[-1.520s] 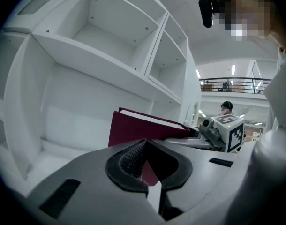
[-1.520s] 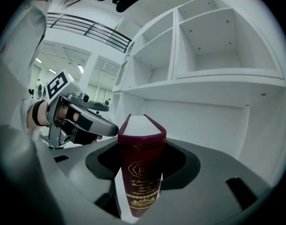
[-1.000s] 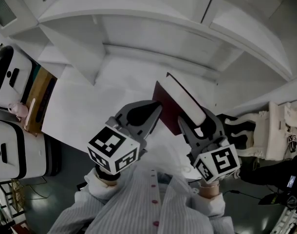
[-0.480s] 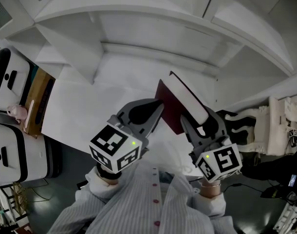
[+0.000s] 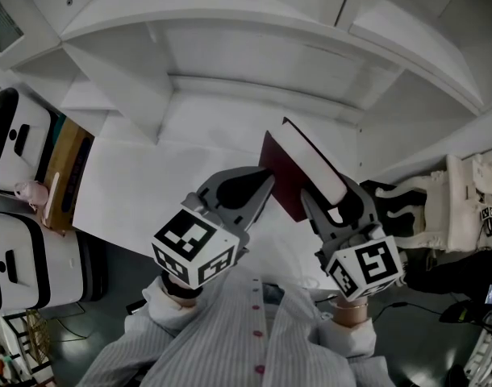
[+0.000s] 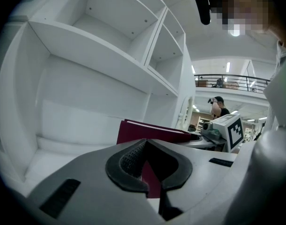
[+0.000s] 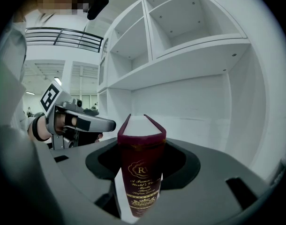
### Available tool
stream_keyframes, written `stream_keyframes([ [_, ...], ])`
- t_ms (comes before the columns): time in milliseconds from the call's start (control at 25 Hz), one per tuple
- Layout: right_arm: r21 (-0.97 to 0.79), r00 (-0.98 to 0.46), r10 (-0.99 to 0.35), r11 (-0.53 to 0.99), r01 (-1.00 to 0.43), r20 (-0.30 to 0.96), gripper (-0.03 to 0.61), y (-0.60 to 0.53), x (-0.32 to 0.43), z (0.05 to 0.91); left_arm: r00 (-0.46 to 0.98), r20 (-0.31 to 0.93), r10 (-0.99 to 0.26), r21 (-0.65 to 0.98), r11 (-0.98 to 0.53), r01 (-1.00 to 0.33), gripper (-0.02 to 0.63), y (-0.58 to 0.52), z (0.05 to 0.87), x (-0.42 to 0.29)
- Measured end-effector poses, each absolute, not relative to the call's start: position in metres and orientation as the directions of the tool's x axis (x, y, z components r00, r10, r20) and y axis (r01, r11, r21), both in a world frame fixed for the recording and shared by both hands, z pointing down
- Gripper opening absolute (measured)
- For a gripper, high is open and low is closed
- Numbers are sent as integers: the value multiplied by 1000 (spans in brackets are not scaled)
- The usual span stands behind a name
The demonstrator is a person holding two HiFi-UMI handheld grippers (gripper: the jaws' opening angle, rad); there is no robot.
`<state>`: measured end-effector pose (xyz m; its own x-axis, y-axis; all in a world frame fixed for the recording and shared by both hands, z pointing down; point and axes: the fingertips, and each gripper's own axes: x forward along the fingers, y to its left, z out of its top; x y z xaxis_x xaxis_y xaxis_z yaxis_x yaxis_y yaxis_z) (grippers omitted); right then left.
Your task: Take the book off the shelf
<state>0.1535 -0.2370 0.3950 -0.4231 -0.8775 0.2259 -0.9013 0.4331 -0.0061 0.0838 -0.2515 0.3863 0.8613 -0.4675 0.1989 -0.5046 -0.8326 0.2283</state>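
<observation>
Two-sided clamp on the book (image 7: 142, 186) by the right gripper (image 7: 142, 149), jaws spread wide against both covers near the spine. Nothing in the left gripper (image 6: 144, 143), pinched shut, tip just beside the left cover. Standing upright, spine vertical and facing near, covers running far into the shelf (image 5: 165, 160). Held at the near right of the lower compartment. Maroon covers, gilt crest and lettering on spine, white page block on top.

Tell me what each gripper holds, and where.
Right gripper clamps the dark red book across both covers at its spine end. Left gripper, jaws together, holds nothing.
</observation>
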Motion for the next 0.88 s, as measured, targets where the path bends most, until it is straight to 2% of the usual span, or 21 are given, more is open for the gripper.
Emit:
stream_keyframes([
  [880,5,-401,-897,409,-912,187,213,-236,138,387,865,171,-473,212,-839,-501,9,-250,381,60],
])
